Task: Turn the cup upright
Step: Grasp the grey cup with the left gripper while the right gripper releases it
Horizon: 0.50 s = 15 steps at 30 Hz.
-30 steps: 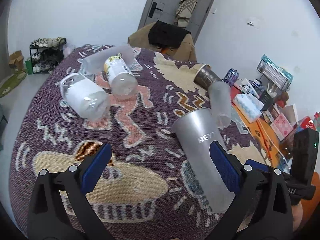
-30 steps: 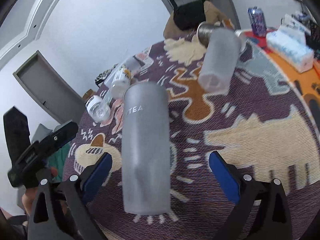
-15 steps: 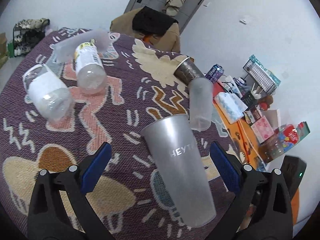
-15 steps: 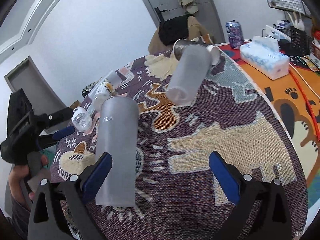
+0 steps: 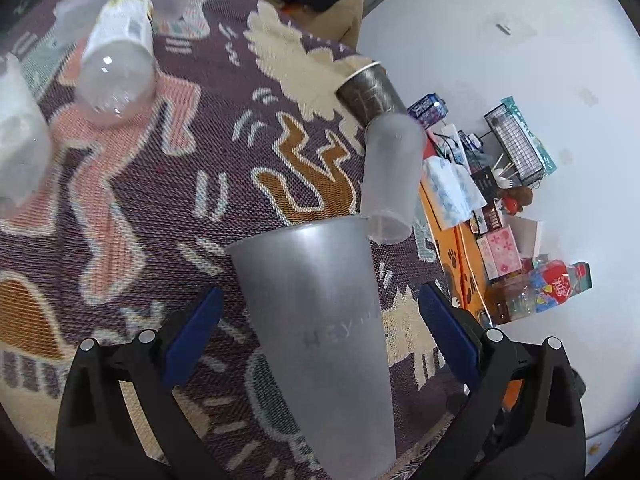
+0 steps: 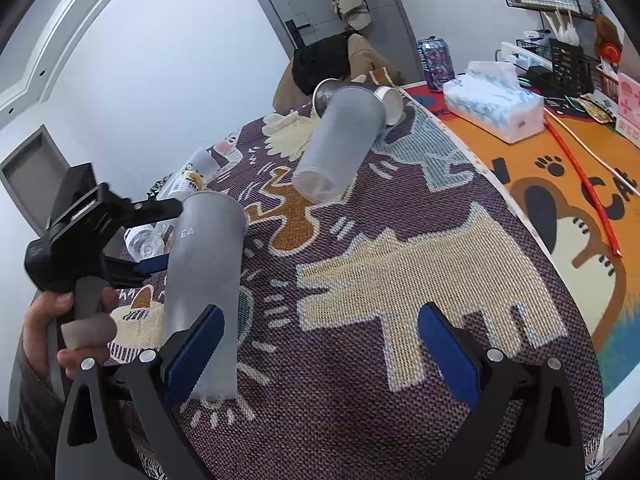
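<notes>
The left gripper (image 5: 318,328) is closing in on the frosted grey cup (image 5: 320,320). A second ago the cup was sitting off toward the right finger; now it is filling the gap between both blue fingers (image 5: 192,338), which are standing wide with daylight on either side and touching nothing. That reads as the approach being nearly finished and the squeeze not yet begun.

The cup is resting on the patterned table (image 5: 168,184), and from the left view its wide end is pointing away from the gripper, toward the clear cup (image 5: 390,178) lying beyond it. Whether that wide end is open is hard to tell here.

The right view is showing what the left cannot: the cup (image 6: 206,280) as a long cylinder with its broad flat end uppermost, the left gripper (image 6: 154,236) flanking it and the hand (image 6: 66,326) on its handle. The right gripper (image 6: 318,346) is hanging beside the cup, fingers wide apart and holding nothing, its left finger crossing in front of the cup's lower part; contact cannot be told. The left view alone is showing the bottles (image 5: 116,64) lying further from the cup.
</notes>
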### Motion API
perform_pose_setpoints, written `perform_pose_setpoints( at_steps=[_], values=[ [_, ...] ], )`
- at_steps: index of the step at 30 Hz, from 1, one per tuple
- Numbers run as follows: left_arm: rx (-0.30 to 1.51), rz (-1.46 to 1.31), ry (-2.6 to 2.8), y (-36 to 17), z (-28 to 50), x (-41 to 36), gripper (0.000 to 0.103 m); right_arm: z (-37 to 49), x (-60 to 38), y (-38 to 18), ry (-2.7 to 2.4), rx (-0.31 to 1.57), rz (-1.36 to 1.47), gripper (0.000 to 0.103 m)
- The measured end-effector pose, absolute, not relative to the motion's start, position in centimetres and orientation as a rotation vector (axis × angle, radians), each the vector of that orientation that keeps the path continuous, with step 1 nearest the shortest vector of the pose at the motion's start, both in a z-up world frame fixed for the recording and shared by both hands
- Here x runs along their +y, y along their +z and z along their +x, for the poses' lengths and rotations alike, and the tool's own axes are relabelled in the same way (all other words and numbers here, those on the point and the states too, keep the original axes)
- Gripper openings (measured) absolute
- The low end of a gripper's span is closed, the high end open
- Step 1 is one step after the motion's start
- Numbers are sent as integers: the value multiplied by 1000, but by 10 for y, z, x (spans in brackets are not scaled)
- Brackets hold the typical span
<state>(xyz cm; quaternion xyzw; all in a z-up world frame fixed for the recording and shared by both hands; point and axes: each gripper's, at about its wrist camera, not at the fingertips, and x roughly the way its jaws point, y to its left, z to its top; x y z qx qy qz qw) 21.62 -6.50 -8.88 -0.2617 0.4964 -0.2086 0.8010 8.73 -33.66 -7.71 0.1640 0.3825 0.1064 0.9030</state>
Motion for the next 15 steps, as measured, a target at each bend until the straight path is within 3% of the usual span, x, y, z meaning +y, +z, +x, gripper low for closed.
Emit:
perform_pose_setpoints(
  at_steps=[10, 13, 15],
  values=[
    [1135, -568, -446, -108, 237, -79, 93, 75, -349, -75, 194, 781, 350, 95],
    [1152, -577, -448, -111, 241, -80, 81, 71, -351, -76, 189, 779, 360, 95],
    [1147, -577, -448, -108, 239, -81, 79, 70, -353, -77, 186, 777, 367, 95]
  ],
)
